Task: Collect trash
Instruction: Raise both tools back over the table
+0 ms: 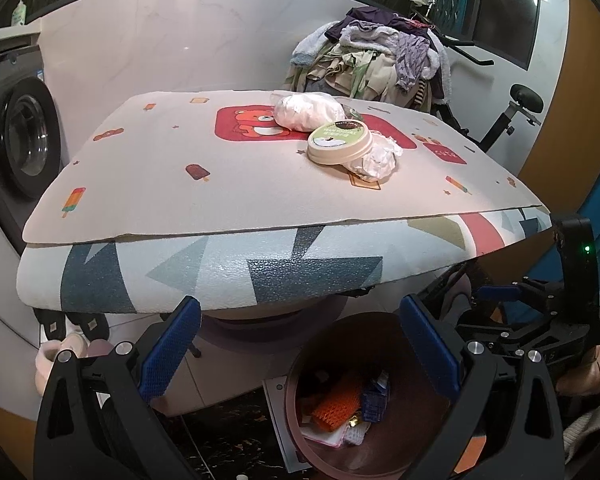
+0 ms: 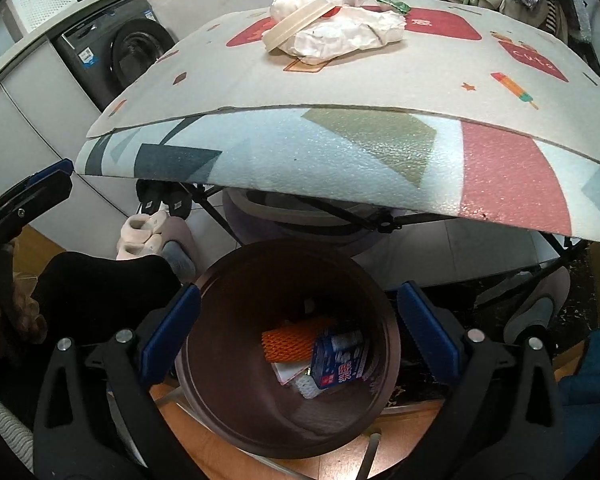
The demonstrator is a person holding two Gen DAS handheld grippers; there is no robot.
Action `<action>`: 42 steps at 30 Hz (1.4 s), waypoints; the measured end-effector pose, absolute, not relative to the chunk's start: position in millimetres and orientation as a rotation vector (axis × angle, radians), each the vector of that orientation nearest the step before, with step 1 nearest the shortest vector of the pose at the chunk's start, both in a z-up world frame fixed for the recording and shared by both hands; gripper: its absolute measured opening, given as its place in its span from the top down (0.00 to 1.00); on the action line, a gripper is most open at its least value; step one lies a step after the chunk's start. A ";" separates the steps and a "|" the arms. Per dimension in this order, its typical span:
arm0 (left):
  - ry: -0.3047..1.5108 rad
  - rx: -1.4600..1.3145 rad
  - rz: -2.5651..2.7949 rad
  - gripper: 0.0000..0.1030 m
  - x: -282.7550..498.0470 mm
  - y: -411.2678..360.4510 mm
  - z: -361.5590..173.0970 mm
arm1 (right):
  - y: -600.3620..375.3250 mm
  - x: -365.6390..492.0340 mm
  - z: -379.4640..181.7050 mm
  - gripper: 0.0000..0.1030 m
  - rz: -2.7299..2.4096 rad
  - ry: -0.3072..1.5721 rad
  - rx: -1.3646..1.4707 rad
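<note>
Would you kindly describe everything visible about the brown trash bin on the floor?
The trash bin is a round, open-topped bucket with smooth, dark reddish-brown walls that look like plastic. It stands upright on the floor in front of the folding table's near edge, no lid in sight. Inside lie an orange foam net, a blue printed carton and some white scraps. The right gripper hangs above its mouth, open and empty. Nothing visibly touches the rim.

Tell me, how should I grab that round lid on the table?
Grip the round lid by its rim, the jaws spanning it edge to edge. It leans tilted on the crumpled white paper, so its near-left edge sits lowest. Probably come from above and the front, tilting to match; it looks wide, so open fully.
</note>
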State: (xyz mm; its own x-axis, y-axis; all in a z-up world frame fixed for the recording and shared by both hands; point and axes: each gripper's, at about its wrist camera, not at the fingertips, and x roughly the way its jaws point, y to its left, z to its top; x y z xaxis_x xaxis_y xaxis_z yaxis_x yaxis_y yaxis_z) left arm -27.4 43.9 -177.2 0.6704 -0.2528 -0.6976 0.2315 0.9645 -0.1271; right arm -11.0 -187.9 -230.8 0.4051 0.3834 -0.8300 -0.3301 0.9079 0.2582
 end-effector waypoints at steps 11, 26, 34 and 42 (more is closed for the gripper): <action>0.799 -0.016 -0.277 0.06 -26.6 41.9 -178.7 | -192.7 -9.2 -227.3 0.06 0.428 1.037 0.065; 0.768 0.001 -0.269 0.06 -15.6 46.9 -170.9 | -205.8 0.9 -213.4 0.06 0.389 0.967 0.041; 0.720 -0.015 -0.267 0.06 5.9 52.6 -154.6 | -212.1 30.4 -192.9 0.05 0.424 0.917 0.018; 0.695 -0.048 -0.275 0.06 34.5 59.5 -140.0 | -190.8 81.4 -173.8 0.05 0.583 0.905 -0.079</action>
State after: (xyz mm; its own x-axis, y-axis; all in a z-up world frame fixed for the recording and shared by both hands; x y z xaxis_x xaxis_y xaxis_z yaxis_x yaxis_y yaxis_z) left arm 34.5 59.5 -140.0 0.7334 -0.2660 -0.6256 0.2341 0.9628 -0.1350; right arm 81.4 -190.8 -173.8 0.4743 0.4440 -0.7602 -0.5089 0.8429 0.1747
